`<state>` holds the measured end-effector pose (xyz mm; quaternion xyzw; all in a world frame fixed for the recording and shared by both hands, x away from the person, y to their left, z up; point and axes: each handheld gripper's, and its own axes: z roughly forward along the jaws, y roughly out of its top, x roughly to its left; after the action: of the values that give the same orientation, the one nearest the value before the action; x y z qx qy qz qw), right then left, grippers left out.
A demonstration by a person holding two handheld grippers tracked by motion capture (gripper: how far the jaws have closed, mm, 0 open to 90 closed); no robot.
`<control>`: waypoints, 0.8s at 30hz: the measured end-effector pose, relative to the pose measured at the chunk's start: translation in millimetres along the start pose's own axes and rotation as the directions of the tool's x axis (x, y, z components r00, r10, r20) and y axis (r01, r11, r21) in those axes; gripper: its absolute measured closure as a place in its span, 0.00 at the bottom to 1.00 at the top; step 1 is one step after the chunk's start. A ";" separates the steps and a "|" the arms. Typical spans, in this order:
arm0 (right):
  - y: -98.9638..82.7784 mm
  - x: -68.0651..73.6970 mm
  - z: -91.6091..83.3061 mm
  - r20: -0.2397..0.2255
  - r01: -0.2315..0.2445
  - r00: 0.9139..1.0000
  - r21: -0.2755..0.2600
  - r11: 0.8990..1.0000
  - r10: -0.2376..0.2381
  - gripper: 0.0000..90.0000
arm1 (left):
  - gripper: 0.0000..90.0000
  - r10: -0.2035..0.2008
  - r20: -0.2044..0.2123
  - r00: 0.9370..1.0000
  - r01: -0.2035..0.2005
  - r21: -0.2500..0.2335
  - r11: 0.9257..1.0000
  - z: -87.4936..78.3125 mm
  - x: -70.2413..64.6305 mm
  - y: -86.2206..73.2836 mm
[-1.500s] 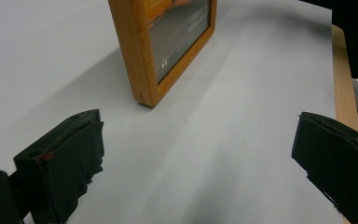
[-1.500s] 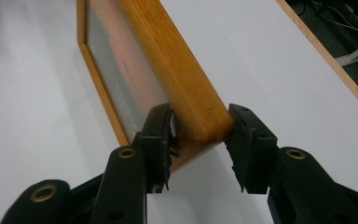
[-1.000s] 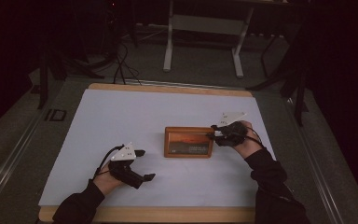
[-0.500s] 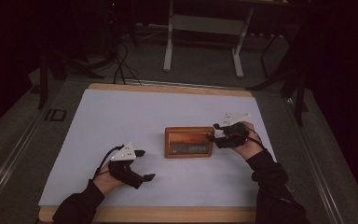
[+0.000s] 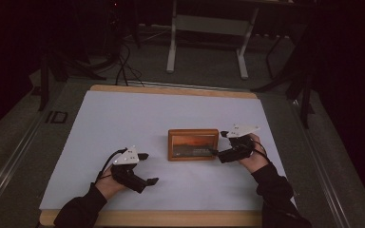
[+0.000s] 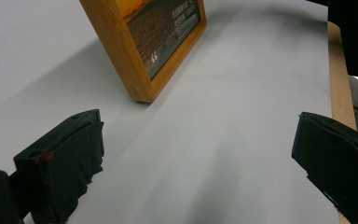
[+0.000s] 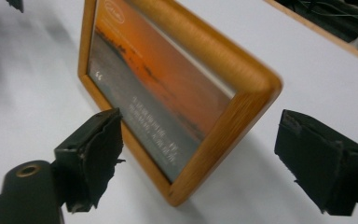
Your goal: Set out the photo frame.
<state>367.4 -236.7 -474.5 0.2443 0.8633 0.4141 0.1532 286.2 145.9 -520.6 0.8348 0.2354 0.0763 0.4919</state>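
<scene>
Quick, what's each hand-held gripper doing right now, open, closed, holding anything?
Left hand-held gripper: open, holding nothing.
Right hand-held gripper: jaws just opened, astride the picture frame's edge, not gripping.

The small rectangular wooden picture frame (image 5: 193,144) with my orange sunset print stands upright, landscape-wise, mid-table on the white sheet.
</scene>
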 end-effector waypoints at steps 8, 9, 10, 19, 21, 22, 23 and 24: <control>-25.9 3.5 -1.3 0.019 -0.057 0.998 -0.040 0.998 0.058 0.16 | 0.03 0.003 0.002 1.000 -0.003 -0.001 1.000 0.1 -0.1 -0.2; -29.0 3.8 -1.8 0.013 -0.065 0.998 -0.045 0.997 0.066 0.16 | 0.03 0.002 0.004 1.000 -0.002 -0.003 1.000 0.1 -0.2 -0.3; -32.0 4.6 -2.4 0.008 -0.074 0.997 -0.046 0.996 0.075 0.16 | 0.03 0.002 0.005 1.000 -0.002 -0.003 1.000 0.2 -0.3 -0.4; -49.8 12.2 -6.0 0.028 -0.062 0.998 -0.037 0.997 0.063 0.16 | 0.03 0.011 0.005 1.000 -0.011 0.000 1.000 1.1 -1.5 -1.5; -51.4 13.0 -5.3 0.018 -0.062 0.998 -0.030 0.998 0.063 0.16 | 0.03 0.013 0.004 1.000 -0.013 0.005 1.000 1.3 -1.9 -1.8; -51.6 13.5 -4.9 0.021 -0.061 0.998 -0.025 0.998 0.061 0.16 | 0.03 0.015 0.005 1.000 -0.015 0.004 1.000 1.3 -2.0 -1.9; -51.6 13.7 -4.6 0.019 -0.058 0.998 -0.024 0.998 0.058 0.16 | 0.03 0.015 0.006 1.000 -0.015 0.002 1.000 1.2 -2.0 -1.8; -51.5 13.9 -4.3 0.014 -0.058 0.998 -0.025 0.998 0.059 0.16 | 0.03 0.016 0.004 1.000 -0.016 0.002 1.000 1.0 -2.0 -1.6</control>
<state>338.6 -259.5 -513.3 0.2706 0.8494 0.4273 0.1505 284.3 144.9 -522.3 0.8372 0.2277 0.0781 0.4910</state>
